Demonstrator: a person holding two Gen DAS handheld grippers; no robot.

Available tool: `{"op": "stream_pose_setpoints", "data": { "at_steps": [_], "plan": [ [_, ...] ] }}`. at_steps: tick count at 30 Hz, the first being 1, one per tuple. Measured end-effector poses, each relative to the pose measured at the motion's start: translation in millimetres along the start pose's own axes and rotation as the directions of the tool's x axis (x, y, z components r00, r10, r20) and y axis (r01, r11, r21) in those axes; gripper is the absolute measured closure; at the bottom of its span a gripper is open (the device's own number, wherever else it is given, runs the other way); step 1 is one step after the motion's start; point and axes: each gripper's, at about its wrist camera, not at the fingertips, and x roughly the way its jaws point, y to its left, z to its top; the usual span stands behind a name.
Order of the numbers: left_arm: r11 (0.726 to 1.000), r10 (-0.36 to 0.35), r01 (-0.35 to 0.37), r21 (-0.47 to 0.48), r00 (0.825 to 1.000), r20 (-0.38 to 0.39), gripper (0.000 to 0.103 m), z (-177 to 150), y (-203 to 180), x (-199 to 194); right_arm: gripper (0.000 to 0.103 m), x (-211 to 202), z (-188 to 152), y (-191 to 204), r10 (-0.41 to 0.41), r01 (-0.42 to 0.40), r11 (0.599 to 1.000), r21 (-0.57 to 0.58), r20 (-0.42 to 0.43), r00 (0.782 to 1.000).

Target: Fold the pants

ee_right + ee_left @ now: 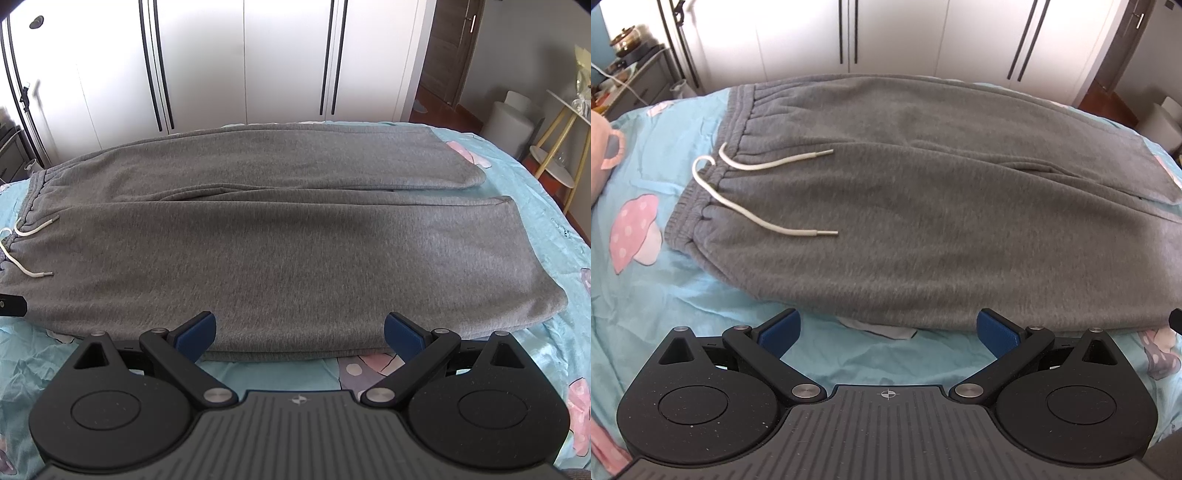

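Grey sweatpants (905, 206) lie flat on the bed, waistband to the left with a white drawstring (750, 192), both legs running right side by side. In the right wrist view the pants (277, 251) show whole, with the two cuffs at the right. My left gripper (888, 330) stands open at the near edge of the hip part, blue pads apart and holding nothing. My right gripper (300, 332) is open as well, its pads straddling the near edge of the closer leg. The left gripper's finger tip (13, 304) shows at that view's left edge.
The bed has a light-blue sheet (646, 295) with pink mushroom prints. White wardrobe doors (258, 66) stand behind it. A cluttered dresser (631, 70) is at the far left, a pink pillow (602, 147) at the left edge, and a yellow-legged side table (557, 147) to the right.
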Motion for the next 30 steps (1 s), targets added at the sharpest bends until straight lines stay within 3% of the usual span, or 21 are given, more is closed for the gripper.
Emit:
{"op": "stream_pose_setpoints", "data": {
  "at_steps": [30],
  "plan": [
    [0.999, 0.000, 0.000, -0.036, 1.000, -0.015, 0.000, 2.2, 6.0, 7.5, 0.005, 6.4, -0.2, -4.3, 0.008, -0.008, 1.000, 0.014, -0.011, 1.000]
  ]
}}
